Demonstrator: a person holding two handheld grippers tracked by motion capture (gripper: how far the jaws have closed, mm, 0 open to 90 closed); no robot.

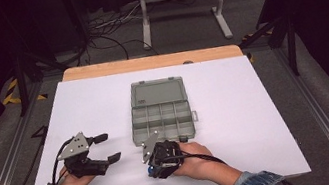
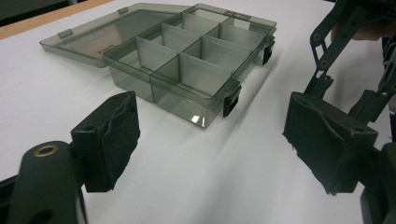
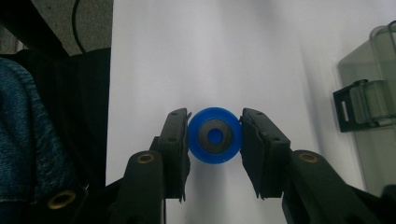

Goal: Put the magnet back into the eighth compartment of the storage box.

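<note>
Smoky plastic organiser box lies open, compartments bare; right gripper jaws clamp blue wheel; left gripper jaws wide

Left gripper gapes wide above the white table; open compartment box lies ahead.

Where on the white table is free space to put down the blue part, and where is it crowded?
Free: the wide strip right of the organizer box up to the table edge, and the far-left area behind the left gripper. Crowded: the near edge, where the right gripper, holding the blue round part, sits beside the box's front.
</note>
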